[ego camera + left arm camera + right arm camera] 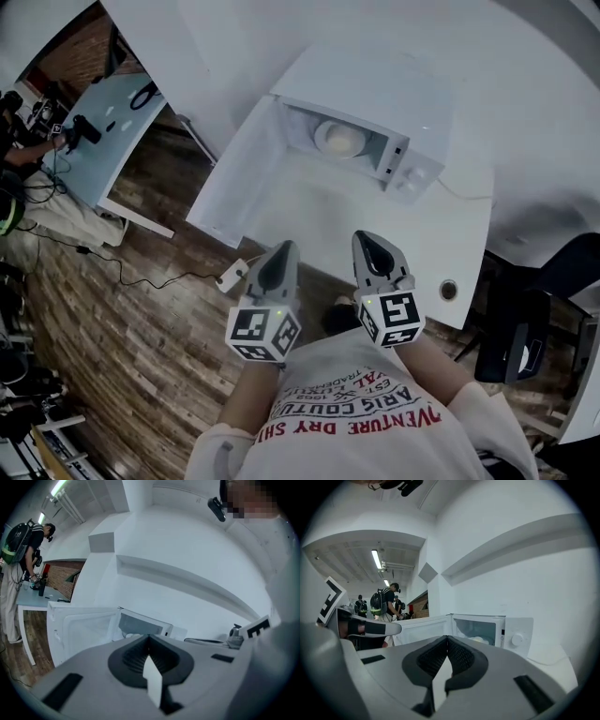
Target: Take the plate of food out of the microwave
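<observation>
A white microwave point(375, 122) stands on a white table point(309, 216) with its door point(239, 178) swung wide to the left. Inside rests a pale plate of food point(339, 139), also visible in the right gripper view as the plate point(478, 640) in the lit cavity. My left gripper point(275, 265) and right gripper point(377, 251) hang side by side close to my body, near the table's front edge, well short of the microwave. Both are shut with nothing between the jaws. From the left gripper point(149, 637) I see the open door point(84, 630); the right gripper point(447, 639) points toward the cavity.
A power strip and cable point(230, 275) lie on the wooden floor at the left. Another table point(112, 131) stands far left with a person point(18, 569) working at it. A black chair point(525, 319) sits at the right. The microwave's dial point(517, 640) is right of the cavity.
</observation>
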Demonstrator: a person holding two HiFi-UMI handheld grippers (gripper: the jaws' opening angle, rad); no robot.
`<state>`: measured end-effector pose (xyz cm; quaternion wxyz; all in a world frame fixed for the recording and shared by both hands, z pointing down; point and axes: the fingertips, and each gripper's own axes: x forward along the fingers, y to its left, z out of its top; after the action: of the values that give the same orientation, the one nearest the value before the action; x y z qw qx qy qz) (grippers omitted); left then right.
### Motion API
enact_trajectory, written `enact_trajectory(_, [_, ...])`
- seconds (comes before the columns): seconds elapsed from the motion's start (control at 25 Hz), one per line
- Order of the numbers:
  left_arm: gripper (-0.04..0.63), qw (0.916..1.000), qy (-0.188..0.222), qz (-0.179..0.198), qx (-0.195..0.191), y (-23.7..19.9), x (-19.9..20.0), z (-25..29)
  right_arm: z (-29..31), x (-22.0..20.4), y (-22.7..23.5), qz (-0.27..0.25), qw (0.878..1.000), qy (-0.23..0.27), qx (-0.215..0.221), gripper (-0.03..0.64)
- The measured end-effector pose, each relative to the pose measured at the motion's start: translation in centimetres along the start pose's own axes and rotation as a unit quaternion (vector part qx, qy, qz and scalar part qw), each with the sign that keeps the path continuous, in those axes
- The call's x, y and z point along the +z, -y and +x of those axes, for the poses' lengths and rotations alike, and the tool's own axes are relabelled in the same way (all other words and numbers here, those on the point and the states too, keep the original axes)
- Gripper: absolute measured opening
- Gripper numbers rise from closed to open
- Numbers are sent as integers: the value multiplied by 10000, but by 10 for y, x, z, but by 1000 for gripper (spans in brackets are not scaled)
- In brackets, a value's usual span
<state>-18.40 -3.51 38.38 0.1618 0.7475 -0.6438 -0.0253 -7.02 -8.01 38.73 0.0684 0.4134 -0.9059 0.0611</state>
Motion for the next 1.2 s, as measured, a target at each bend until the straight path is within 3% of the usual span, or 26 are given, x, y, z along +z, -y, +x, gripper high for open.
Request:
enact_trajectory(0.32, [8, 10000, -18, -86, -43, -2, 28, 79, 50, 25, 58, 13, 10000, 50, -30, 11])
enact_trajectory(0.72, [8, 9987, -382, -141, -301, 13, 13, 165, 96, 14, 134, 209, 9993, -181, -239, 11])
enact_trajectory(1.2, [8, 9931, -828, -539, -633, -12, -13, 241, 140, -16, 168, 361, 9956, -574, -645, 11])
